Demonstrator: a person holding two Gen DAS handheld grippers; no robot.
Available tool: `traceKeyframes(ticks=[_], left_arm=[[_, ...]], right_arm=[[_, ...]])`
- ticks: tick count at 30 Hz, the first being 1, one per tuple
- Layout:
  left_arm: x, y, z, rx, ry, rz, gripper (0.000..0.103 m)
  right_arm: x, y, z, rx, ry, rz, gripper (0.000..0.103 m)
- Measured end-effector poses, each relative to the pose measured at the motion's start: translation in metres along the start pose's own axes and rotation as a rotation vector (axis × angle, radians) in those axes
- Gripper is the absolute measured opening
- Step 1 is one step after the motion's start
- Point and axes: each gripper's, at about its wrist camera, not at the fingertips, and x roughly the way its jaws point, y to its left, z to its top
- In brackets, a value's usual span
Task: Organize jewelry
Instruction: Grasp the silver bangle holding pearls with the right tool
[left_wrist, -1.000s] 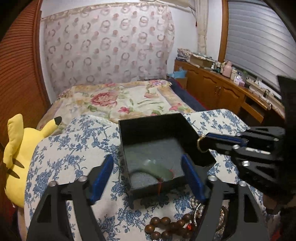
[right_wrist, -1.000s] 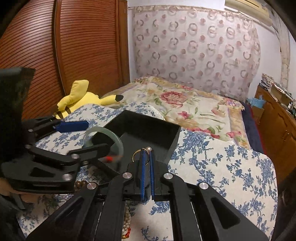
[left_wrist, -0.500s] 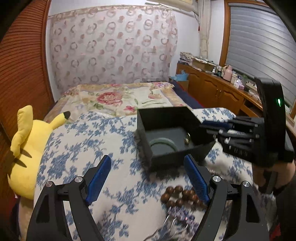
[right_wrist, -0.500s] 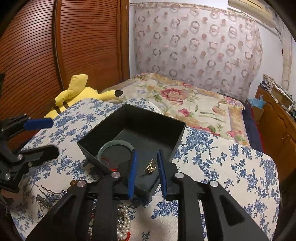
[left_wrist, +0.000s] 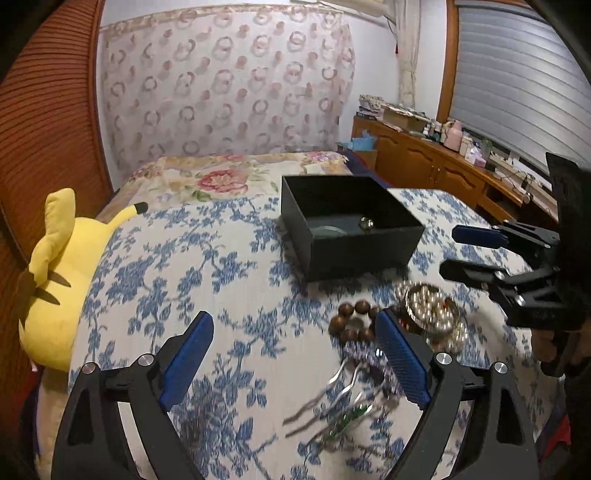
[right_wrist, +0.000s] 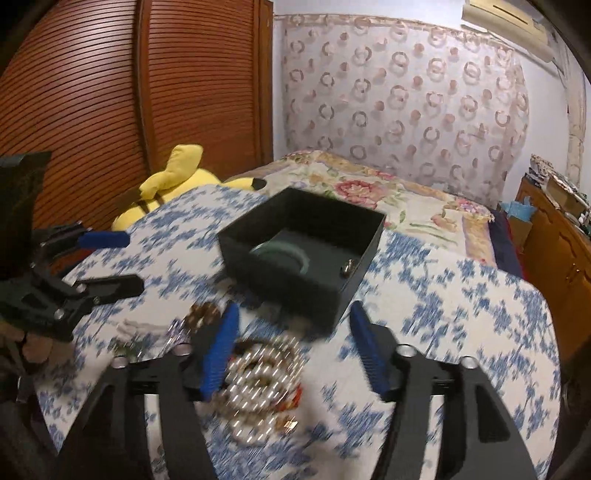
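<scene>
The left hand-held gripper (left_wrist: 295, 354) had its blue-padded jaws spread wide and opening, nothing between them. The right hand-held gripper (right_wrist: 291, 347) was likewise empty, jaws parted and opening. Both hovered over the blue-and-white floral cloth-covered tabletop (left_wrist: 207, 258). Just below them lay a brown wooden bead bracelet (left_wrist: 352, 319), a coiled pearl strand (right_wrist: 258, 387) and silver hairpins (left_wrist: 332, 402). Beyond stood the open black square box (left_wrist: 354, 225), holding a pale green jade bangle (right_wrist: 282, 253) and a small gold ring (right_wrist: 348, 267).
</scene>
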Motion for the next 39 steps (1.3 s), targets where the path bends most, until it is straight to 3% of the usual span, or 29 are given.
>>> traceKeyframes(ticks=[18,19,20,39], left_arm=[[0.020,0.006,-0.034,0.052,0.143,-0.006,0.089],[0.020,0.005,-0.034,0.051,0.145,-0.009,0.090],[0.019,0.005,-0.034,0.050,0.144,-0.011,0.090],[0.021,-0.033,-0.030,0.116,0.161,-0.091,0.090]], right_arm=[[0.033,0.018,-0.022,-0.028,0.155,0.067,0.069],[0.032,0.019,-0.022,-0.030,0.154,0.069,0.068],[0.031,0.019,-0.022,-0.031,0.151,0.074,0.060],[-0.023,0.008,-0.025,0.013,0.010,0.017,0.060]])
